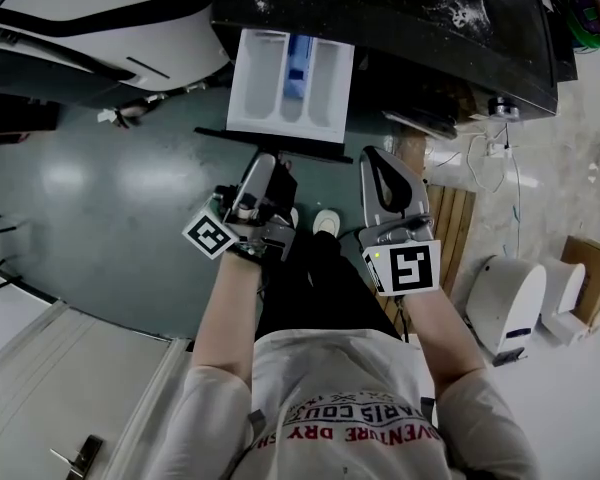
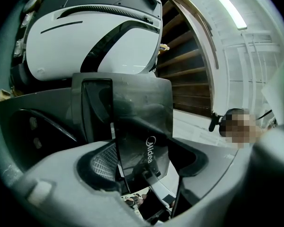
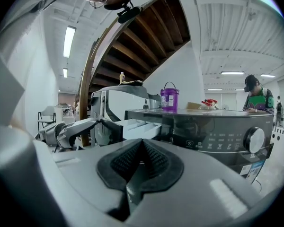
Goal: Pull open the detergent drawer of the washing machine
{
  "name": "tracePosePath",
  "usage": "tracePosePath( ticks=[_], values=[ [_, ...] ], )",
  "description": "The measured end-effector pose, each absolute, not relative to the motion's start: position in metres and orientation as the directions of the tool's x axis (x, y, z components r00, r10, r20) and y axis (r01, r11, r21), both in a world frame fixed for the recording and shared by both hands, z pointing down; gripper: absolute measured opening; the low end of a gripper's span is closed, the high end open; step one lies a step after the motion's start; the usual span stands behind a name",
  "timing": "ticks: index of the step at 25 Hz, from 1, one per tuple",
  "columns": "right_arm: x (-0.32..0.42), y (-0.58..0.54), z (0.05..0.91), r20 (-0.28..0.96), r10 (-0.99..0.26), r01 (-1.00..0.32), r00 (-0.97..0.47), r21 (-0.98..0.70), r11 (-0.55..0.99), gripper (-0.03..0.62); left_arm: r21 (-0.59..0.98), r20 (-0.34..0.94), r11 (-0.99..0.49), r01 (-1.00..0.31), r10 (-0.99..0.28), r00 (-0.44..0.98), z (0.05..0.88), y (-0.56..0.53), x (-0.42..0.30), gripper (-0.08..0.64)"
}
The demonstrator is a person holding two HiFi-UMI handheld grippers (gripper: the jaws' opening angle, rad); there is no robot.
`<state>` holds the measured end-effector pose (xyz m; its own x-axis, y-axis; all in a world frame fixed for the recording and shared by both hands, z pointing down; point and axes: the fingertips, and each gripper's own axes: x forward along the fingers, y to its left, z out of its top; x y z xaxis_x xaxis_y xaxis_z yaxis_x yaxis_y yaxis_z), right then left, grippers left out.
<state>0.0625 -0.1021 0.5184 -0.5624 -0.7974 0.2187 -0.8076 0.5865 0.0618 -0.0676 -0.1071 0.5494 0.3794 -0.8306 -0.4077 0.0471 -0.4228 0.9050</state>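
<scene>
Left claw [image 1: 263, 163] parted round drawer front [image 2: 142, 122]; right claw [image 3: 141, 162] closed, empty.
Judged light, stiff, slick; best gripped at front.

Grey left claw [image 1: 265, 163], white printed T-shirt [image 1: 342, 408]

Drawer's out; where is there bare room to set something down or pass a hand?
Free: green floor left of the drawer, beside the white machine. Crowded: before the drawer, with left tongs and right tongs, and rightward by slats and cables.
</scene>
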Motion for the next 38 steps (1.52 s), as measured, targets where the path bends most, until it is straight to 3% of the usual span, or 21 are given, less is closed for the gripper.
tracePosePath(
  ticks=[5,8,14,17,19,22,25,29,33,38],
  values=[
    [0.065,-0.103,0.515,0.219,-0.801,-0.812,-0.557,0.062,0.581,0.002,0.932,-0.324,-0.361,-0.038,-0.874,0.363,0.555,-0.104,-0.071,0.346],
    [0.063,-0.103,0.512,0.22,-0.802,-0.813,-0.555,0.061,0.579,0.002,0.948,-0.287,-0.316,-0.04,-0.903,0.32,0.554,-0.098,-0.081,0.416],
    [0.06,-0.101,0.495,0.217,-0.809,-0.817,-0.547,0.073,0.572,0.002,0.965,-0.203,-0.245,-0.096,-0.926,0.318,0.545,-0.096,-0.084,0.416],
    [0.06,-0.1,0.479,0.215,-0.811,-0.818,-0.545,0.079,0.57,0.002,0.982,-0.084,-0.13,-0.135,-0.949,0.303,0.551,-0.09,-0.089,0.361],
    [0.06,-0.098,0.466,0.208,-0.813,-0.818,-0.544,0.081,0.569,0.002,0.988,-0.002,-0.041,-0.149,-0.967,0.253,0.554,-0.082,-0.098,0.119],
    [0.058,-0.096,0.447,0.195,-0.812,-0.815,-0.55,0.085,0.573,0.002,0.984,0.018,-0.026,-0.179,-0.971,0.24,0.536,-0.073,-0.105,0.091],
    [0.057,-0.094,0.431,0.182,-0.812,-0.812,-0.555,0.092,0.576,0.0,0.964,0.014,-0.064,-0.26,-0.958,0.287,0.513,-0.069,-0.104,0.004],
    [0.06,-0.093,0.412,0.17,-0.816,-0.814,-0.553,0.097,0.572,0.002,0.932,-0.016,-0.139,-0.334,-0.938,0.345,0.476,-0.069,-0.098,0.003],
    [0.061,-0.092,0.39,0.16,-0.811,-0.807,-0.562,0.109,0.581,0.002,0.851,0.004,-0.187,-0.491,-0.932,0.363,0.437,-0.072,-0.097,0.002],
    [0.057,-0.089,0.345,0.092,-0.81,-0.803,-0.579,0.111,0.586,0.002,0.666,0.071,-0.291,-0.687,-0.892,0.447,0.391,-0.074,-0.085,0.002]
  ],
)
